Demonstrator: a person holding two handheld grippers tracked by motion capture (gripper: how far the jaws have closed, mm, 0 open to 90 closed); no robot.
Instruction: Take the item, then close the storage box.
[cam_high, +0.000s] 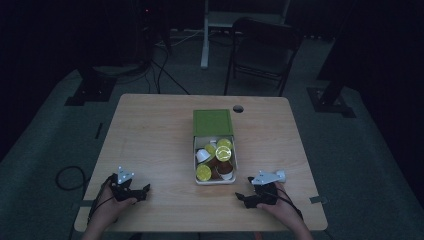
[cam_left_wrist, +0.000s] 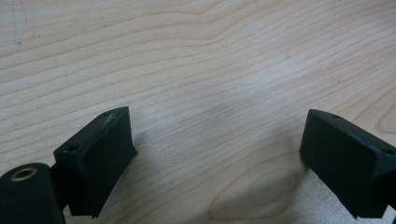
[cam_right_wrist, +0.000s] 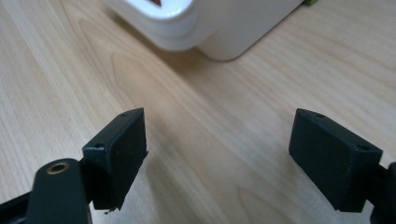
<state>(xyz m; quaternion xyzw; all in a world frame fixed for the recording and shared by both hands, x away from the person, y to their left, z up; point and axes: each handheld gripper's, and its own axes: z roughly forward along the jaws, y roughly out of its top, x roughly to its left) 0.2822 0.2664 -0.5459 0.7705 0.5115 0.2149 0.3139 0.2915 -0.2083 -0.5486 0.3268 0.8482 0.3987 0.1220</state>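
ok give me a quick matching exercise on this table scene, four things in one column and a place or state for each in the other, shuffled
Things:
1. white tray
2. green lid
3. left gripper
4. right gripper

Places or states:
A. open over bare wood at the table's near left
B. holds yellow-topped capsules
C. open, a corner of the tray just ahead of it
D. lies at the tray's far end

Pairs: 1-B, 2-D, 3-A, 4-C

Bare table (cam_high: 150, 140) lies open all around; only the white box (cam_high: 215, 179) blocks mid-table
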